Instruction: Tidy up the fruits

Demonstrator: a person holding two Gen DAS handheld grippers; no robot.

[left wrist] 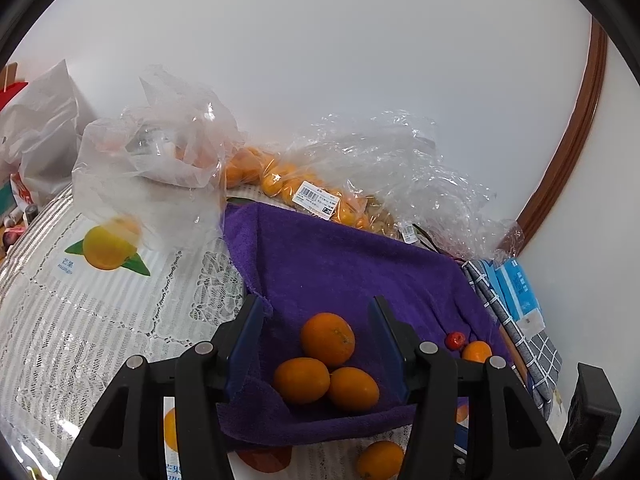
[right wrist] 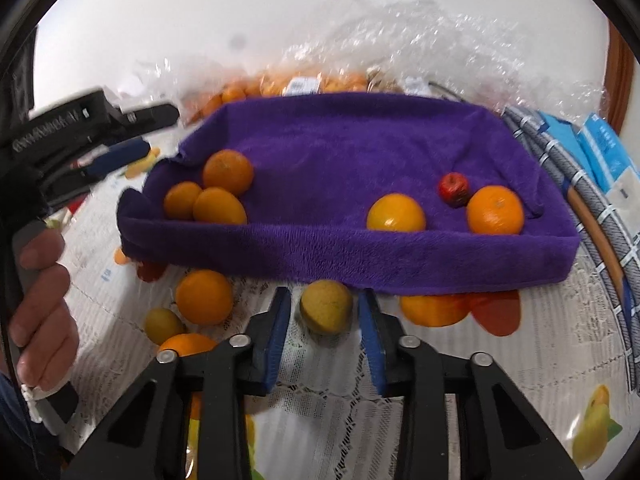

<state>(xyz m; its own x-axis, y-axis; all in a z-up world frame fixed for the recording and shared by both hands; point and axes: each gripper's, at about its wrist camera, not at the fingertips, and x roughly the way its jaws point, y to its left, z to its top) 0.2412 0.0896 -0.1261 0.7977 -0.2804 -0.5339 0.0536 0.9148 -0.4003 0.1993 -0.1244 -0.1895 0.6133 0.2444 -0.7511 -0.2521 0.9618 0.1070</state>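
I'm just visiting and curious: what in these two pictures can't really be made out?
- Price label on the bagged fruit, left wrist view: print too small.
- Contents of the white plastic bag, left wrist view: hidden by cloudy plastic.
- Orange fruit below the purple towel, right wrist view: partly covered by the towel's edge.
- Bags behind the towel, right wrist view: blurred.

towel (right wrist: 340,152): deep purple, plain plush
three fruits at 9 o'clock on the towel (right wrist: 218,192): orange
small fruit at 3 o'clock on the towel (right wrist: 453,189): red
fruit beside it (right wrist: 495,210): bright orange
fruit between the right gripper's pads (right wrist: 326,306): dull yellow-green, speckled
gripper pads (right wrist: 276,336): blue, on black arms
tablecloth (left wrist: 100,320): white lace with grey stripes, printed yellow mangoes with green leaves
bagged fruit at 12 o'clock (left wrist: 280,180): orange, in clear plastic with a white barcode label
cloth at 3 o'clock (left wrist: 516,328): grey with white checks
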